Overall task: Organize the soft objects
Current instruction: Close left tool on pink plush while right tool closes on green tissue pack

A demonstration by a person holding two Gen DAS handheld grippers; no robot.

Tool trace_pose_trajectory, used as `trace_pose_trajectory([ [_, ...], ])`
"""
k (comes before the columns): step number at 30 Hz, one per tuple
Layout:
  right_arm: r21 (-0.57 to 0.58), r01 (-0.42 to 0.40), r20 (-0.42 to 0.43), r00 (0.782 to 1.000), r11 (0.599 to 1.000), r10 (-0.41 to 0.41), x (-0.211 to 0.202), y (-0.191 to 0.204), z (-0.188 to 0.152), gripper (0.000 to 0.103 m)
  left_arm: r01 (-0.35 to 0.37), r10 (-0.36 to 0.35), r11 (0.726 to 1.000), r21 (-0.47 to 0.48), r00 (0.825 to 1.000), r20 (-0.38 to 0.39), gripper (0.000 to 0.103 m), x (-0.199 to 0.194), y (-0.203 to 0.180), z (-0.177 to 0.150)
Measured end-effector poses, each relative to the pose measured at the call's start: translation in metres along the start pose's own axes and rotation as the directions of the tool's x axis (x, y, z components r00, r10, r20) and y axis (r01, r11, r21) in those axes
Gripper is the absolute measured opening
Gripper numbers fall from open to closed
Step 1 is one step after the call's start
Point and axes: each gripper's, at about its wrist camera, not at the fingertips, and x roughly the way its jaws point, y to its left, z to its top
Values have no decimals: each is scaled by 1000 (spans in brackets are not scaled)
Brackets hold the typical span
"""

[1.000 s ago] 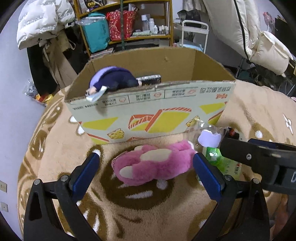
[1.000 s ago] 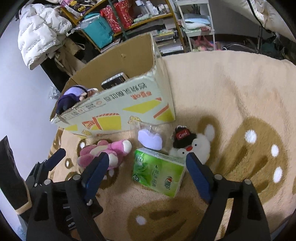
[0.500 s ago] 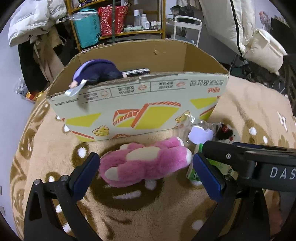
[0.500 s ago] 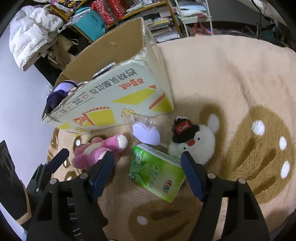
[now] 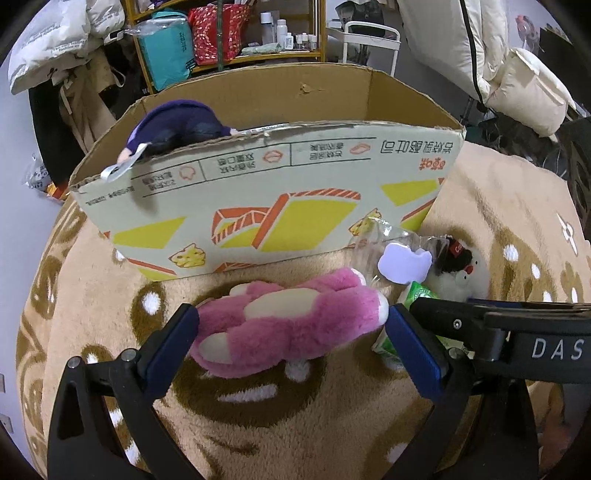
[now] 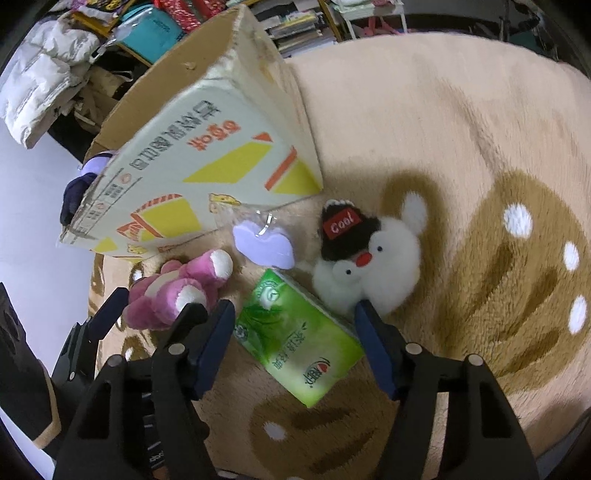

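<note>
Right wrist view: right tool (image 6: 293, 326) closing around green tissue pack (image 6: 297, 334), pads seemingly not yet pressing; the white plush (image 6: 373, 266) beside it could snag

Tan patterned rug (image 5: 498, 206) underfoot; cluttered wooden shelf (image 5: 258, 55) behind; pale wall (image 6: 33, 206) at left.

Both views are evenly and fairly brightly lit from overhead, so the beige carpet (image 6: 461, 122) reads warm and clear, with only soft, short shadows under the cardboard box (image 5: 266, 206) and the pink plush (image 5: 288, 325). A small glare spot sits on the clear plastic wrap (image 6: 258, 221). Fisheye distortion bends the box's edges and curves the carpet, and black vignetting fills the corners. The right wrist view is slightly softer, with the box's print a little smeared; the far shelves (image 5: 229, 33) are dimmer.
</note>
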Motion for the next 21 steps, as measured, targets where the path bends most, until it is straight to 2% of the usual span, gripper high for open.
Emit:
trace_pose_trajectory([
  [6, 42, -11, -40, 999, 999, 13, 6, -12, 2, 70, -18, 18, 1000, 24, 1000, -1, 100, 5, -5, 0],
  [9, 37, -9, -49, 999, 999, 10, 8, -14, 2, 64, -55, 56, 998, 25, 998, -39, 99, 16, -5, 1],
  [12, 33, -11, -50, 999, 999, 13, 8, -14, 3, 61, -68, 69, 997, 23, 997, -46, 99, 21, -2, 1],
  [16, 36, -23, -52, 998, 999, 25, 11, -8, 4, 51, -79, 80, 996, 27, 996, -40, 99, 23, -3, 2],
  [21, 2, -42, -65, 997, 999, 42, 12, 1, 0, 46, -82, 83, 997, 14, 996, -22, 89, 22, 2, 3],
])
